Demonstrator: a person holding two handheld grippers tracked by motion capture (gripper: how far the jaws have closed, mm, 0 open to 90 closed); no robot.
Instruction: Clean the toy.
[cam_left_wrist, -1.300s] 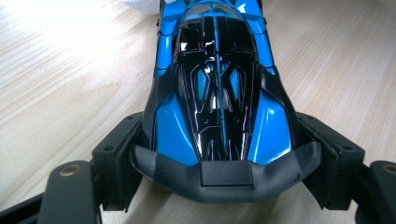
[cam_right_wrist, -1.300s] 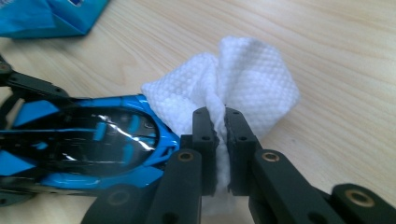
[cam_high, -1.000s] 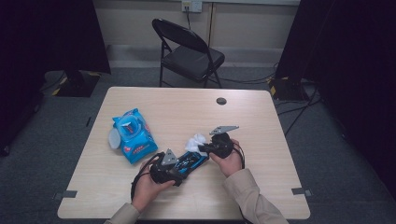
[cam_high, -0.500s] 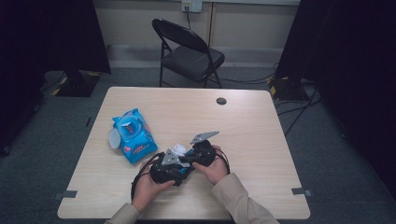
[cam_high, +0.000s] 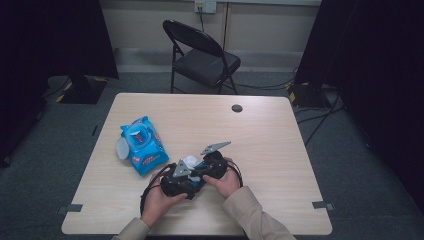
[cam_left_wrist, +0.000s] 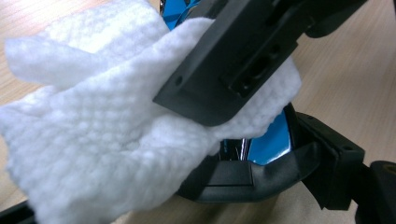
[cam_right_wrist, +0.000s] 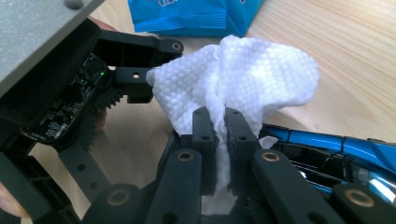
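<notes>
The right gripper (cam_right_wrist: 215, 116) had its jaws pinched tight on a bunched white wipe (cam_right_wrist: 243, 79), which ballooned just beyond its tips. The left gripper (cam_high: 176, 184) stood wide, clamped on a glossy blue-and-black object (cam_left_wrist: 266, 149) that lay directly under the wipe. It looked like the wiping step, cloth pressed to the blue surface. Next, I judged, the cloth needed drawing along the object while the other tongs kept it steady. The blue wipe packet (cam_high: 142, 145) lay just beyond the left gripper.
</notes>
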